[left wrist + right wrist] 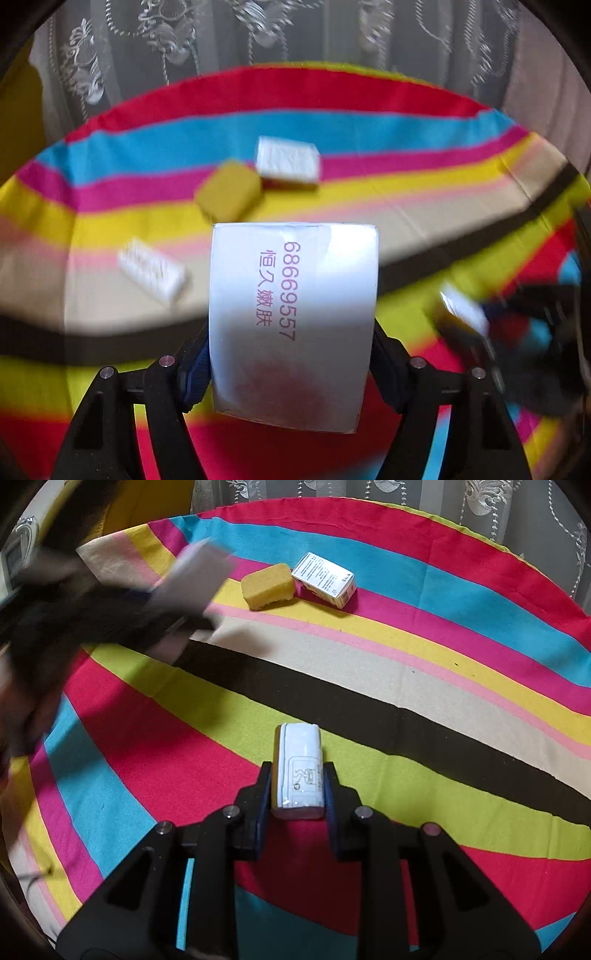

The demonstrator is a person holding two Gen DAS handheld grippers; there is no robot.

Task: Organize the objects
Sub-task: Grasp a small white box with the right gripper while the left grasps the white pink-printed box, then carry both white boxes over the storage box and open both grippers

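My left gripper (pixel 291 350) is shut on a white box with pink print (pixel 295 295), held up over the striped cloth. In the right wrist view the same gripper (pixel 147 602) and its box (pixel 195 576) are a blur at the upper left. My right gripper (pixel 297 775) is shut on a small white packet (pixel 299 768) just above the cloth's green stripe. On the cloth at the far side lie a yellow sponge (pixel 228 194) (pixel 267 586) and, touching it, a white printed carton (pixel 288 162) (pixel 325 579). A small white ridged block (pixel 153 272) lies left of the held box.
A round table carries the multicoloured striped cloth (pixel 406 686). A pale embroidered curtain (pixel 480 502) hangs right behind its far edge. Something yellow (pixel 122 506) stands at the far left beside the table. The right gripper (pixel 465 310) shows blurred at the right of the left wrist view.
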